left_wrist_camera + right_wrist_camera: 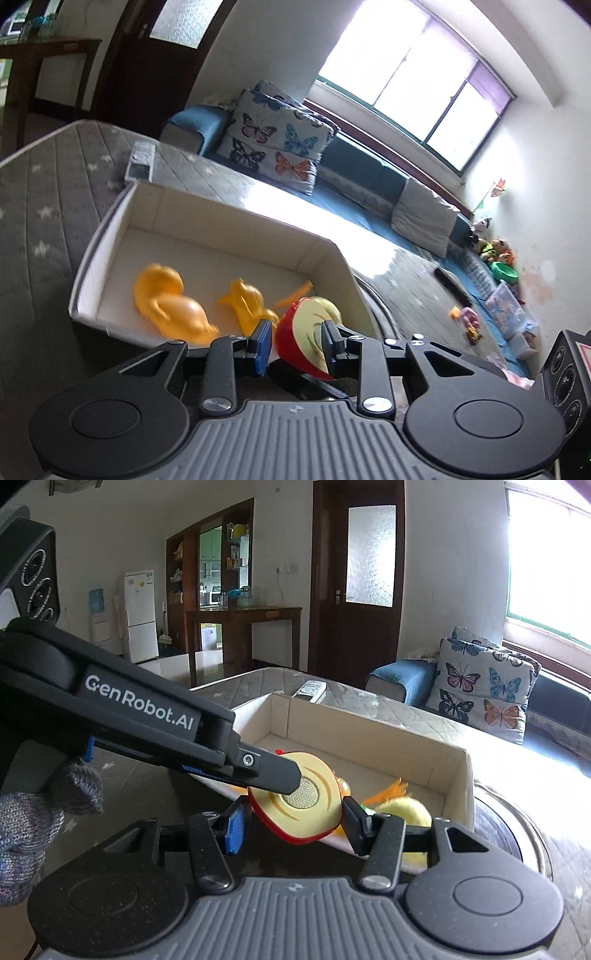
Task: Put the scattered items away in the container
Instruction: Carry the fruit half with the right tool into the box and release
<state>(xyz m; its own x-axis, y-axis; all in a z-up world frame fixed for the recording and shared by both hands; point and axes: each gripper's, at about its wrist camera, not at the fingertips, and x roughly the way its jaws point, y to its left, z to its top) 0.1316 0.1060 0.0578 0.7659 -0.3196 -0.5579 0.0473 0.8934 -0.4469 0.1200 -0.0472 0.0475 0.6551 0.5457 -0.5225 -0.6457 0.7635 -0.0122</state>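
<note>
A toy apple half [308,338], red skin with a cream cut face, sits between the fingers of my left gripper [297,345], which is shut on it at the near edge of a white cardboard box [236,221]. The right wrist view shows the left gripper's finger [273,771] pressed on the apple half [301,801]. My right gripper [293,825] stands open around the same apple half, just short of the box [369,727]. Inside the box lie two orange plastic toys [170,302], an orange carrot-like piece [293,293] and a yellow plush toy [400,810].
The box sits on a grey quilted mattress [55,192] beside a remote control [140,162]. A sofa with butterfly cushions [277,140] stands behind. More toys [469,325] lie scattered far right. A dark round surface [495,830] lies under the box's right end.
</note>
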